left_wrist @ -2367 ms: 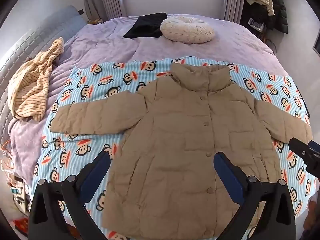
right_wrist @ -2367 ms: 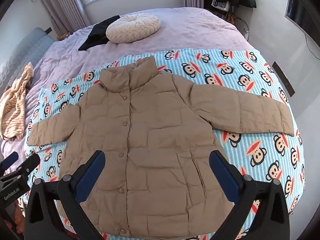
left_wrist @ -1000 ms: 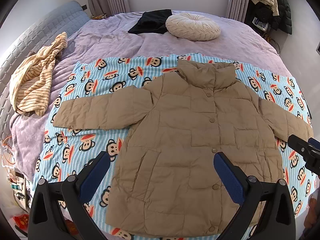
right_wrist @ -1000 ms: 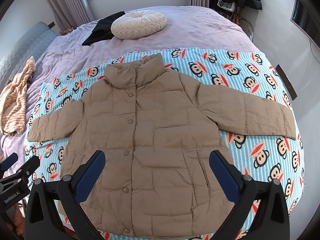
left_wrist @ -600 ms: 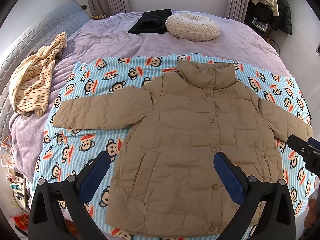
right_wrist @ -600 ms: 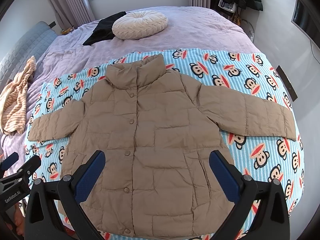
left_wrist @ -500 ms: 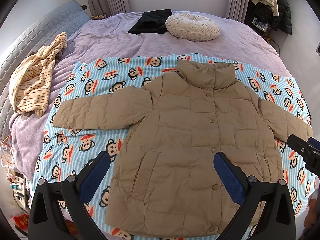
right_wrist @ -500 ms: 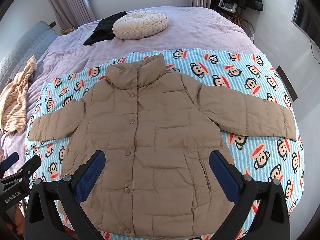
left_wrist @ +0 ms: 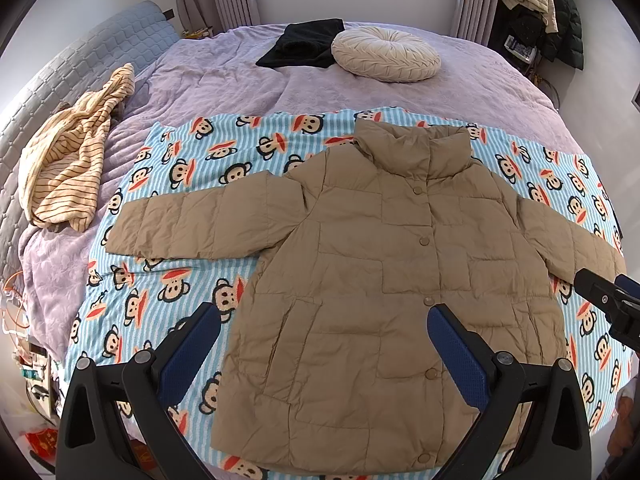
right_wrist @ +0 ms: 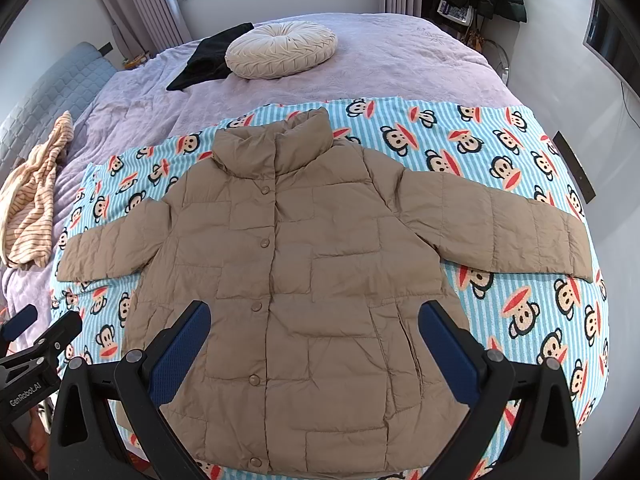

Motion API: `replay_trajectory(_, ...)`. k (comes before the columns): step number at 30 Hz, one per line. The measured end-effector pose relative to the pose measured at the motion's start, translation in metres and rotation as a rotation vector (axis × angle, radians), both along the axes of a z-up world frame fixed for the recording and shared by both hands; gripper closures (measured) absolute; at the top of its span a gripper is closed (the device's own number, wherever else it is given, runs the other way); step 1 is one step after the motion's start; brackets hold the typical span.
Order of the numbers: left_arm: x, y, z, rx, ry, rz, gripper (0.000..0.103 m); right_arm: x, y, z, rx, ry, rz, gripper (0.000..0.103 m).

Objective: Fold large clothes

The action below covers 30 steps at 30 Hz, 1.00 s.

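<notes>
Left gripper (left_wrist: 324, 344) fingers spread wide, holding nothing; right gripper (right_wrist: 314, 342) likewise, both hovering above the jacket's hem. "GenRobot.AI" reads on the left gripper's body in the right view. The tan jacket (right_wrist: 304, 280) lies flat, buttoned, sleeves out, on the monkey-print blanket (right_wrist: 500, 152) on the bed (right_wrist: 400, 64). Nothing has moved since a moment ago.

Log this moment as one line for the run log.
stage: pre-fold | jacket: flat, buttoned, sleeves spread on monkey blanket | left gripper: open, hovering | right gripper: open, hovering
</notes>
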<state>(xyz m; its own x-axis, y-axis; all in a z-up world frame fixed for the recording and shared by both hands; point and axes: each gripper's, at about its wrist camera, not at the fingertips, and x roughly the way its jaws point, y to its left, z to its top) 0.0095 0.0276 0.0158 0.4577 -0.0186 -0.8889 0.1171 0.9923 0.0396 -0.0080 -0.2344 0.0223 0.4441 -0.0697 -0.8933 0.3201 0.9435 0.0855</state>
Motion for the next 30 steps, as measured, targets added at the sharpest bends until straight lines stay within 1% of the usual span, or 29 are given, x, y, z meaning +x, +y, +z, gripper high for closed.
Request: replay_trajectory(30,-0.0005,-0.0003,-0.0005,0.0,0.0,0.0,0.0,0.0006,0.0007,-0.0011,0.001,-0.001,0.001,0.0)
